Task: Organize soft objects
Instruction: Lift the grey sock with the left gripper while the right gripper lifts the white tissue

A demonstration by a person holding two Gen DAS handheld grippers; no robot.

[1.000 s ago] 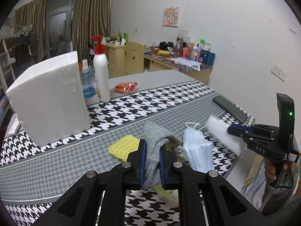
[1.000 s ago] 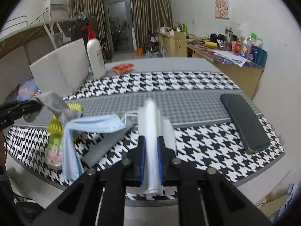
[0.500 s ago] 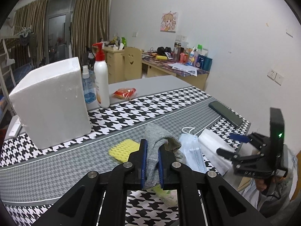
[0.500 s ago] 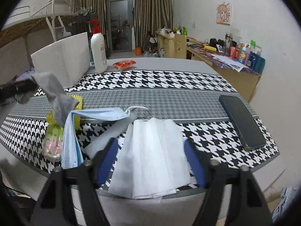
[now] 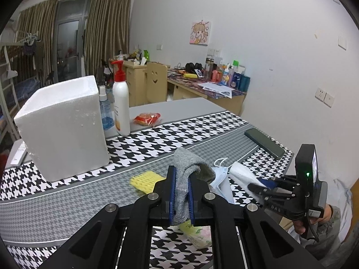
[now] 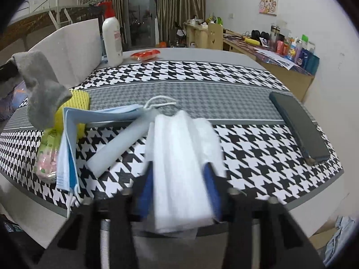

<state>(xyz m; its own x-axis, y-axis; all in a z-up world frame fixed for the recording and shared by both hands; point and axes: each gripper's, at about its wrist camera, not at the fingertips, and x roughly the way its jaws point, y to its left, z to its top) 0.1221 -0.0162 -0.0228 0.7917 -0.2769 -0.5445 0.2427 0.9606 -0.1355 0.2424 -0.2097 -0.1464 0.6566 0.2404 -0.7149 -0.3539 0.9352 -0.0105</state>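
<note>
My left gripper (image 5: 181,179) is shut on a grey sock (image 5: 190,163), held above the houndstooth table runner; the sock (image 6: 42,89) also hangs at the left of the right wrist view. My right gripper (image 6: 179,170) sits at the table's front edge with its jaws closing. Its blue pads squeeze a white folded cloth (image 6: 181,148) into ridges. In the left wrist view that gripper (image 5: 258,185) and the white cloth (image 5: 241,173) show at the right. A light blue face mask (image 6: 67,139), a yellow sponge (image 6: 78,98) and a floral tissue packet (image 6: 47,154) lie under the sock.
A white tube (image 6: 121,143) lies beside the cloth. A dark phone (image 6: 298,125) rests at the right end of the runner. A white foam box (image 5: 62,127), a pump bottle (image 5: 121,107), a blue spray bottle (image 5: 105,112) and a red snack packet (image 5: 147,118) stand at the back.
The right gripper let go of the white cloth, which spread flat on the table, then sank and closed around it again, bunching it. The left gripper kept still with the sock.
</note>
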